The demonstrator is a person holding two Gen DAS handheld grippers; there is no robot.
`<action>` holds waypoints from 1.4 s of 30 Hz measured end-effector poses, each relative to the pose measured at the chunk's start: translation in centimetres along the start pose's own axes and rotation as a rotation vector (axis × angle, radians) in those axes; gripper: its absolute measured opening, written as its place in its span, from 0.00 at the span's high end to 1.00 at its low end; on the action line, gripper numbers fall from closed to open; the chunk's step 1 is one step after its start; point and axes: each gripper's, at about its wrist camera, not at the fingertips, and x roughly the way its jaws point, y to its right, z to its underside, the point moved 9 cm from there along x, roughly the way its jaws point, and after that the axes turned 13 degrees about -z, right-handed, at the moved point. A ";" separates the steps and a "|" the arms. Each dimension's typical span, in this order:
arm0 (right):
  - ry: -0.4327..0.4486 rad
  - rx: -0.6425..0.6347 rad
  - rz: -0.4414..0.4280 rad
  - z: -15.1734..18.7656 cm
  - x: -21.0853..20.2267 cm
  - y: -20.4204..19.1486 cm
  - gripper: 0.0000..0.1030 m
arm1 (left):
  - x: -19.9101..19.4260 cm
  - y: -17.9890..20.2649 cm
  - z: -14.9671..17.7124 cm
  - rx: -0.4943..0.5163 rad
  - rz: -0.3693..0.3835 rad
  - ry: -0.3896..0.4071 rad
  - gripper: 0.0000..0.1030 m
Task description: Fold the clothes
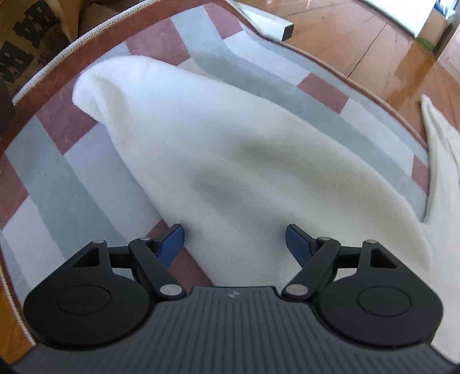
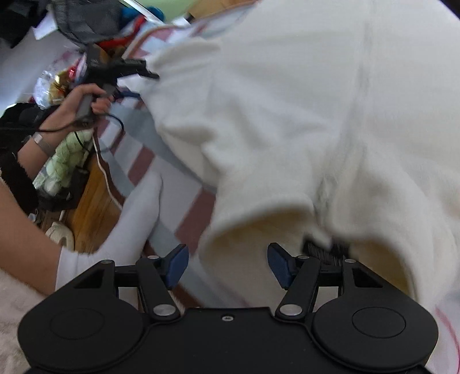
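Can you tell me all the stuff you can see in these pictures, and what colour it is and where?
white fleece garment: one, cream white, spread on the rug, a sleeve opening near the right gripper
rug: one, grey, white and dusty red blocks with a brown border, under the garment
wooden floor: brown, shiny, beyond the rug
cardboard box: one, brown with black print, far left corner of the left view
white board: one, lying on the floor past the rug
clutter pile: many colours, left edge of the right view, too blurred to name
white sock: one, on the person's foot, on the rug edge
left gripper: black, blue fingers, open over the garment
right gripper: black, blue fingers, open at the sleeve
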 end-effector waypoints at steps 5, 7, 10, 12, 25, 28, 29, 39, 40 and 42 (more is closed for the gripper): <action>0.116 -0.114 -0.015 -2.1 2.2 -0.7 0.64 | 0.3 0.6 -0.6 -0.021 0.064 0.047 0.61; 0.167 -0.153 0.027 -2.6 2.1 -0.6 0.83 | 0.1 0.4 -1.3 -0.034 0.056 0.070 0.93; 0.233 -0.062 -0.116 -2.7 -0.5 -1.0 0.86 | -0.1 -0.5 -2.6 -0.119 0.101 0.074 0.95; 0.223 0.022 -0.262 -1.9 -2.7 -1.2 0.86 | -0.4 -1.6 -3.4 -0.177 0.093 0.094 0.99; -0.158 -0.076 -0.142 1.8 1.4 -1.1 0.92 | -0.1 -2.6 -3.6 -0.185 0.112 0.140 0.99; -0.184 -0.048 -0.116 1.5 0.8 -0.3 0.92 | -0.3 -2.6 -3.7 -0.239 0.185 0.119 0.98; -0.183 -0.039 -0.105 1.2 0.3 -0.2 0.91 | -0.4 -2.6 -3.7 -0.257 0.200 0.117 0.98; 0.241 -0.086 0.032 -5.5 -8.0 -0.8 0.65 | -9.9 6.0 -4.4 0.081 0.250 0.338 0.99; 0.298 -0.075 0.047 -6.3 -8.9 -0.6 0.65 | -11.9 7.7 -4.2 0.104 0.298 0.362 0.99; 0.413 -0.052 0.077 -7.8 -10.8 -0.1 0.65 | -15.9 11.1 -3.8 0.151 0.393 0.408 0.99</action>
